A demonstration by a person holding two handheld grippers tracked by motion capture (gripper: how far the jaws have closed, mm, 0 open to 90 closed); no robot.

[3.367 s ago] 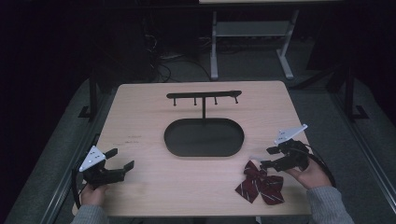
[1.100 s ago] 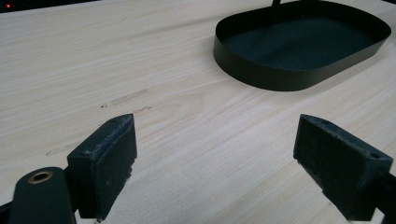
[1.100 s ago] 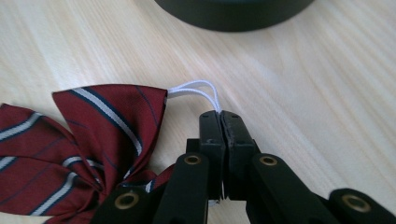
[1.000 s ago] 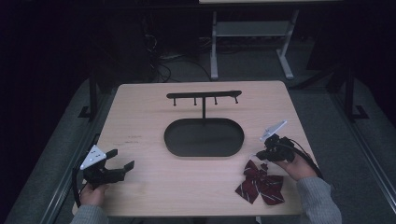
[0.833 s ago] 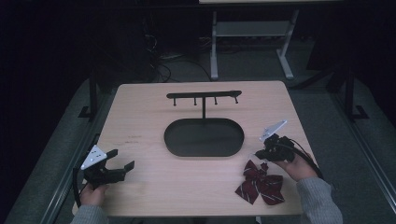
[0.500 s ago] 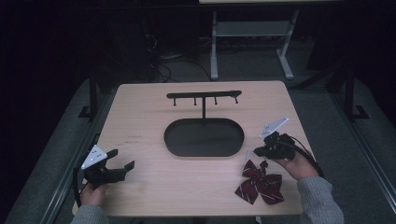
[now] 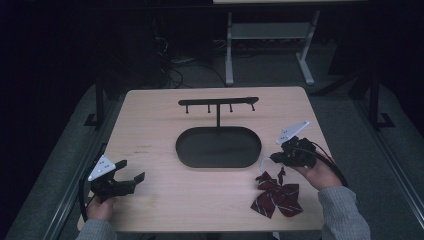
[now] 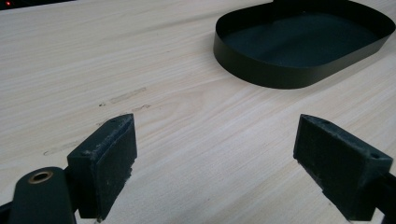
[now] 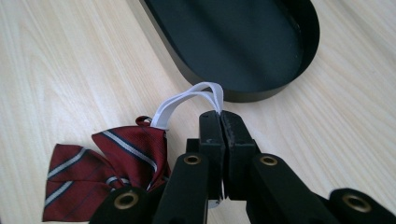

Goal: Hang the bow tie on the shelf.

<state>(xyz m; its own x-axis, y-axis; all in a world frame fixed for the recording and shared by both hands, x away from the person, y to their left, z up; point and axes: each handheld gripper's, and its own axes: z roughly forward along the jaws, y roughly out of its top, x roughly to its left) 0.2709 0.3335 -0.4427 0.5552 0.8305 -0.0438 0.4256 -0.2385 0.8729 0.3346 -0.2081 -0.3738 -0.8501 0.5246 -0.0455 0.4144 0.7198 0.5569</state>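
Here the right gripper has its jaws pressed together on the white elastic band of the dark red striped bow tie. The band loops up just beside the rim of the black oval tray, on its near right side. The bow tie lies on the wooden table near that same end of the tray. Well apart from the tray, at its near left, the left gripper rests with jaws wide apart, holding nothing.
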